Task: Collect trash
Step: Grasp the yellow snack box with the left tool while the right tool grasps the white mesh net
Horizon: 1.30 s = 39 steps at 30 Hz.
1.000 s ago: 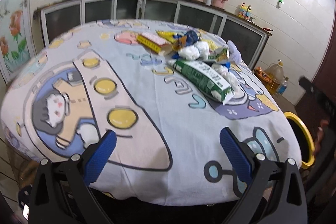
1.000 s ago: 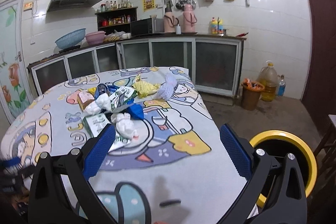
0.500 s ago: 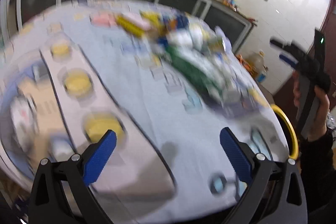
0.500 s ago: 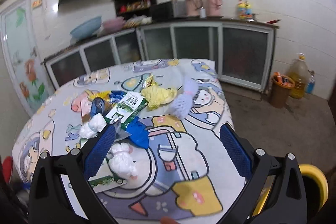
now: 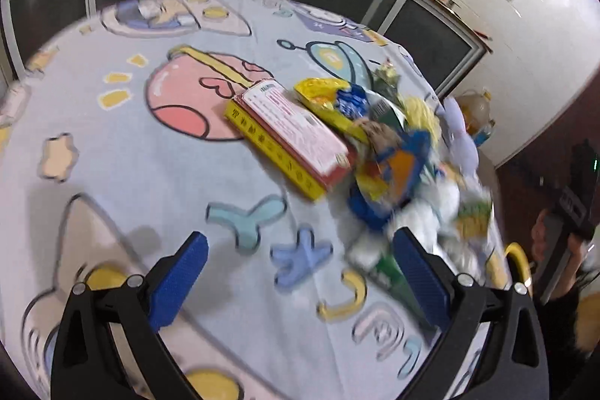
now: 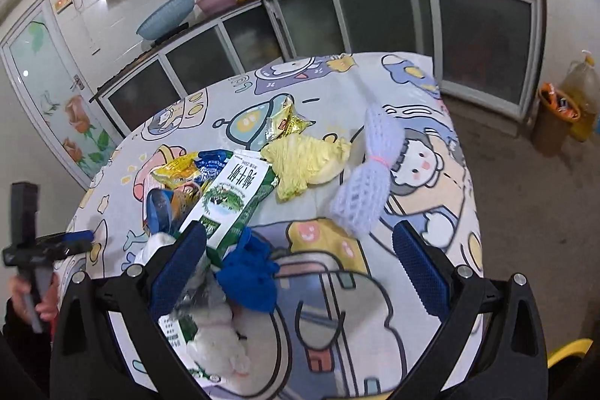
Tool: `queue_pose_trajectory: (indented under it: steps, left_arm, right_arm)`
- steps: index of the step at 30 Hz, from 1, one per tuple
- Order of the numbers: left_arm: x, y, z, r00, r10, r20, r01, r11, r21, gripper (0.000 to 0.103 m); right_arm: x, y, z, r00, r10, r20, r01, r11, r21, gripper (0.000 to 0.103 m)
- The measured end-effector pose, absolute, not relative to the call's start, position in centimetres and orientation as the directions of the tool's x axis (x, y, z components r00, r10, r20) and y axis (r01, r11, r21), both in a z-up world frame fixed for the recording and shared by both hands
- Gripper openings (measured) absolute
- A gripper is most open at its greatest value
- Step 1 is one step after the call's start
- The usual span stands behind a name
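Right gripper nearest the trash; both grippers spread and empty.

Your right gripper (image 6: 299, 263) hangs over the near end of the trash pile; the blue crumpled wrapper (image 6: 247, 274) lies just inside its left finger, at about 7 o'clock of the gap's centre; the green carton (image 6: 234, 197) runs its long axis from 7 to 1 o'clock; your left gripper (image 5: 300, 278), also spread, has the pile off at 1 o'clock, the yellow box (image 5: 288, 137) lying 10 to 4; the yellow bin (image 6: 568, 349) rim shows at 4 o'clock.
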State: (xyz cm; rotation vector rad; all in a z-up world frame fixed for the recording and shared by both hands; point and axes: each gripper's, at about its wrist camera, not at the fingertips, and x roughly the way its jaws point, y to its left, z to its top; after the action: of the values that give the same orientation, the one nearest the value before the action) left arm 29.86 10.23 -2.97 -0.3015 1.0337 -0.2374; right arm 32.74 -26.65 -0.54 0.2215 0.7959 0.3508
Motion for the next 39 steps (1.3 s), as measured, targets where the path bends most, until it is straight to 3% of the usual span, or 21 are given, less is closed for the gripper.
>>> queue_pose_trajectory:
  steps: [14,21,26,29,31,36,38,39]
  left_arm:
    - [39.3,11.5,-8.5,0.354,-0.531,-0.769,-0.088,0.800,-0.593,0.095]
    - [41.3,10.8,-8.9,0.357,-0.583,-0.730,-0.099,0.754,-0.650,0.095]
    - [42.0,10.6,-9.3,0.349,-0.592,-0.727,-0.101,0.747,-0.657,0.095]
    - [41.7,10.5,-9.3,0.350,-0.607,-0.713,-0.086,0.737,-0.670,0.095]
    - [41.6,10.8,-9.5,0.354,-0.619,-0.701,-0.087,0.724,-0.684,0.095]
    - [41.7,11.2,-9.9,0.376,-0.630,-0.680,-0.092,0.705,-0.703,0.095]
    - [41.7,11.2,-10.0,0.387,-0.622,-0.681,-0.094,0.708,-0.700,0.094]
    - [41.8,11.0,-9.9,0.396,-0.611,-0.685,-0.090,0.717,-0.692,0.086]
  right_arm:
    - [39.1,-26.1,-2.2,0.549,0.476,-0.686,-0.224,0.875,0.428,0.095]
    - [41.7,-27.2,-2.8,0.526,0.525,-0.669,-0.158,0.833,0.530,0.095]
    - [43.8,-28.1,-4.0,0.514,0.463,-0.722,-0.057,0.858,0.511,0.094]
    - [44.1,-28.3,-4.8,0.498,0.441,-0.746,-0.051,0.874,0.483,0.089]
    - [44.1,-28.1,-5.4,0.483,0.416,-0.770,-0.044,0.890,0.453,0.075]
    - [44.6,-27.7,-6.3,0.455,0.420,-0.785,-0.059,0.894,0.444,0.063]
    - [44.6,-27.7,-6.5,0.454,0.421,-0.785,-0.052,0.892,0.448,0.050]
    - [44.7,-27.8,-6.5,0.453,0.419,-0.787,-0.052,0.894,0.446,0.048]
